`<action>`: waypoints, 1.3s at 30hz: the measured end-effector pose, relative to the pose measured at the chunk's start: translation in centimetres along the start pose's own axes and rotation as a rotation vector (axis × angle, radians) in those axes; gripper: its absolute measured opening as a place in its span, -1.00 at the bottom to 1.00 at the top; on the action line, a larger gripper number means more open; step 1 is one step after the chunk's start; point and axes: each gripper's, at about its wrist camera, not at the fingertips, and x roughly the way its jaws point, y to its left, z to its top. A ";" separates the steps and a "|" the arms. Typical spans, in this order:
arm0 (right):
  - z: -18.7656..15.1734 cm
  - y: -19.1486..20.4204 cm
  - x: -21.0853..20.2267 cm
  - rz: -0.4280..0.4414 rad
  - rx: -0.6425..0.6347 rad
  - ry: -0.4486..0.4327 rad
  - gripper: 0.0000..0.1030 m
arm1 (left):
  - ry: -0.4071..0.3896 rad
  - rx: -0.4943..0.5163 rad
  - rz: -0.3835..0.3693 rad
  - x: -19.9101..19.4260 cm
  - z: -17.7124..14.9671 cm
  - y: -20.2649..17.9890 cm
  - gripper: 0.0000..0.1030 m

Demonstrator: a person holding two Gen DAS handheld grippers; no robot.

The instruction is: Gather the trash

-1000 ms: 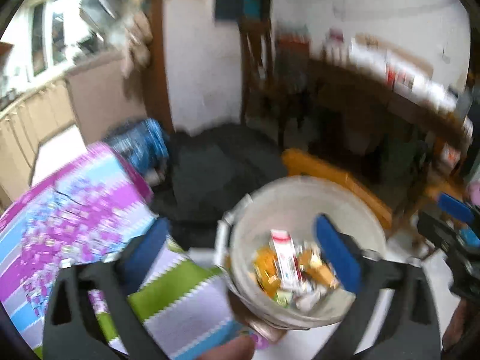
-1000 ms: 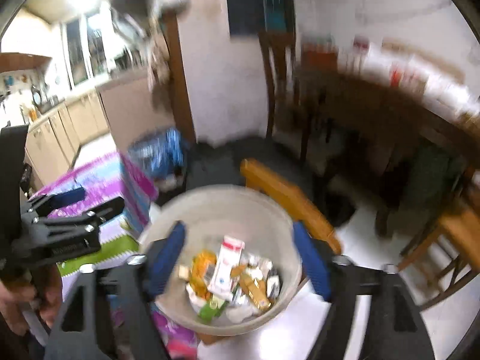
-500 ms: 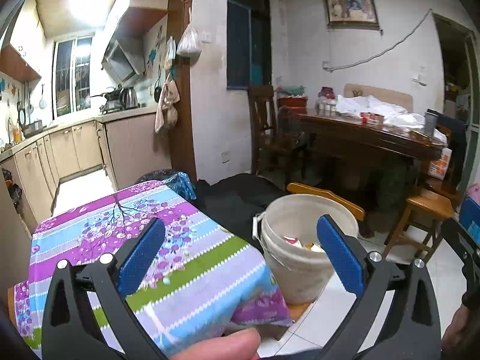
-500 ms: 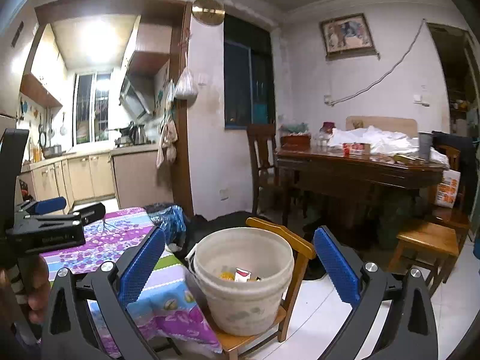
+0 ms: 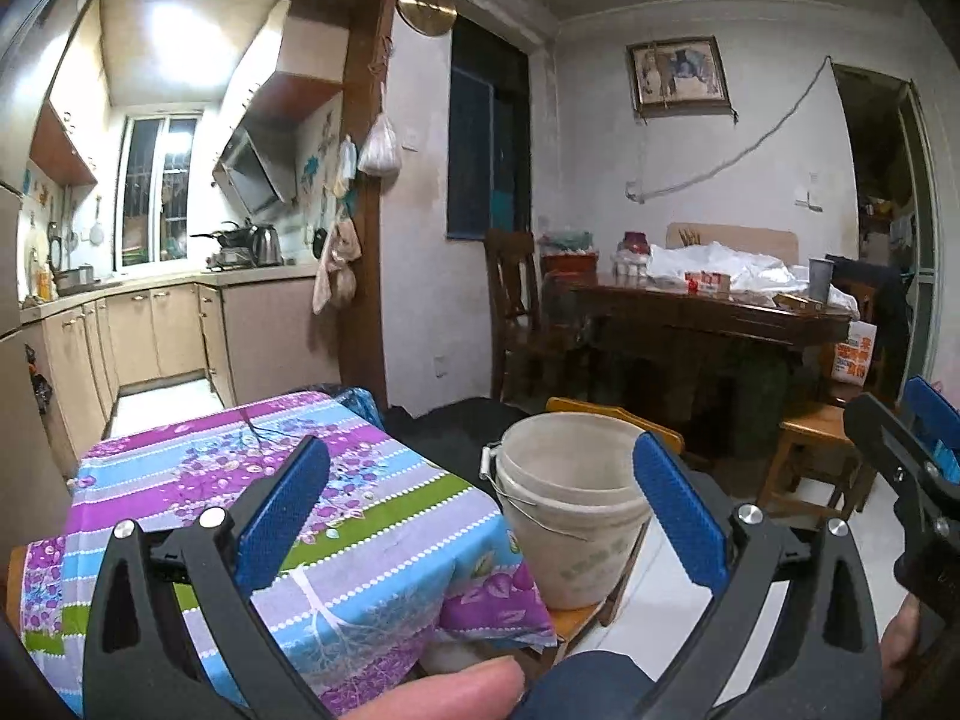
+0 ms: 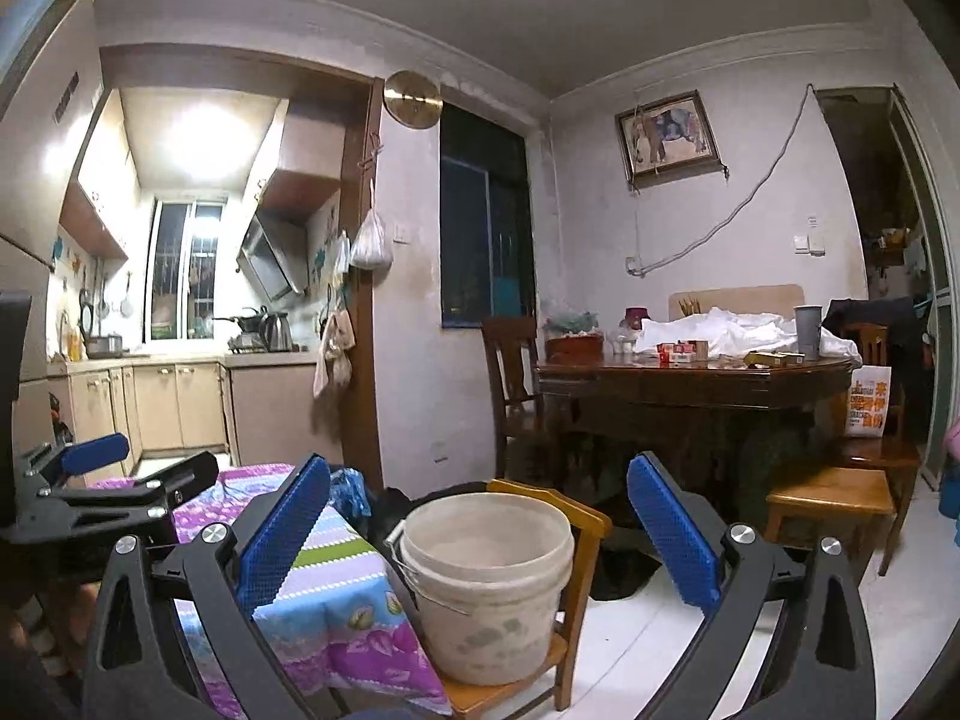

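Note:
A dirty white plastic bucket (image 5: 570, 498) stands on a small wooden chair (image 6: 576, 516) beside the cloth-covered table. From here its inside is hidden, so no trash shows. In the left wrist view my left gripper (image 5: 480, 480) is open and empty, back from the bucket and level with its rim. My right gripper (image 6: 480, 480) is also wide open with nothing between its blue pads (image 6: 282, 534), and the bucket (image 6: 486, 576) sits beyond them. The right gripper (image 5: 912, 450) appears at the right edge of the left view, and the left gripper (image 6: 114, 480) at the left of the right view.
A low table with a purple, blue and green cloth (image 5: 300, 480) lies left of the bucket. Behind are a dark bag on the floor (image 5: 456, 420), a cluttered wooden dining table (image 6: 690, 378), chairs and a stool (image 6: 828, 498). The kitchen opens at the left.
Both grippers drew back from right above the bucket and tipped up towards level. The trash inside dropped out of sight. The right jaws spread a little wider.

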 end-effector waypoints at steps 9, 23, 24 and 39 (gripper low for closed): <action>0.8 -0.1 0.7 0.044 0.021 0.019 0.92 | -0.002 -0.039 0.033 -0.5 -0.4 0.8 0.90; 1.4 0.8 2.5 0.091 -0.001 0.046 0.92 | 0.010 -0.049 0.041 -0.6 -0.8 1.2 0.90; 1.4 0.8 2.6 0.094 -0.002 0.047 0.92 | 0.013 -0.050 0.040 -0.6 -0.8 1.3 0.90; 1.1 0.8 3.0 0.100 0.000 0.057 0.92 | 0.037 -0.051 0.026 -0.5 -1.0 1.4 0.90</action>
